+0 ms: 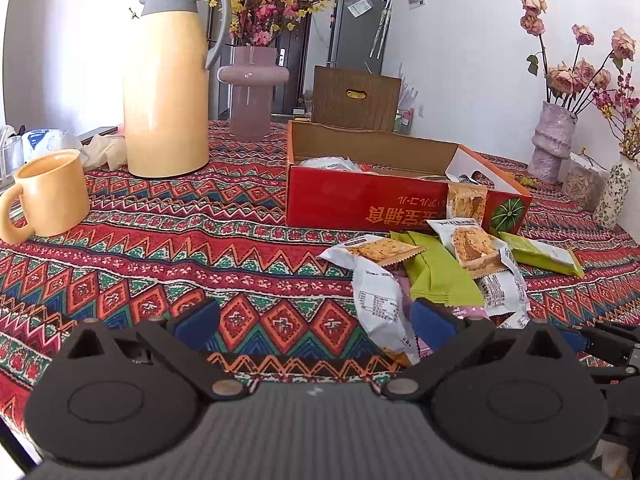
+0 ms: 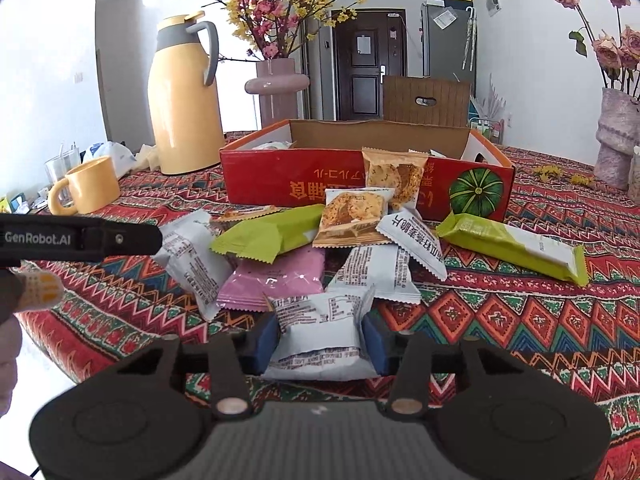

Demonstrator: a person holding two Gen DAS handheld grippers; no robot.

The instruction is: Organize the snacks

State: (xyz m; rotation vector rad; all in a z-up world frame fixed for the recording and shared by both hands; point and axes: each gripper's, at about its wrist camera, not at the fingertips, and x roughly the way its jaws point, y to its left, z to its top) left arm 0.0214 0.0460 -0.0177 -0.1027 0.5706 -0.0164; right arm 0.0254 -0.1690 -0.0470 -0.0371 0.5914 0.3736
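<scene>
Right hand-held gripper (image 2: 319, 340) points forward and down at the table (image 2: 520, 320), its blue pads pressing both sides of a white snack packet (image 2: 320, 336), the nearest one in the snack pile (image 2: 340, 240). The jaws are narrow, pinched on that packet, which shows its back side with small printed text, too fine to read.

Left hand-held gripper (image 1: 316, 320) also tilts down toward the table, jaws wide, nothing between the pads but tablecloth. Its right pad sits just beside a white packet (image 1: 380, 300) at the near edge of the pile. In the right wrist view the left gripper's black side shows left of the pile, marked "GenRobot.AI", with a white and orange gloved finger (image 2: 40, 288) under it.

The pile lies just in front of the red cardboard box (image 2: 360, 176): green wrappers, a pink packet (image 2: 276, 276), white packets with Chinese characters, and ones picturing biscuits. One biscuit packet (image 2: 394, 174) leans upright against the box's front wall. A long green and white bar (image 2: 516, 246) lies right of the pile.

The box is open and a few packets show inside it. Its front carries yellow Chinese characters seen upside down and a green pumpkin picture.

Left of the box stand a yellow thermos jug (image 2: 184, 100) and a yellow mug (image 2: 90, 186), with a pink vase (image 2: 278, 84) of flowers behind it.
</scene>
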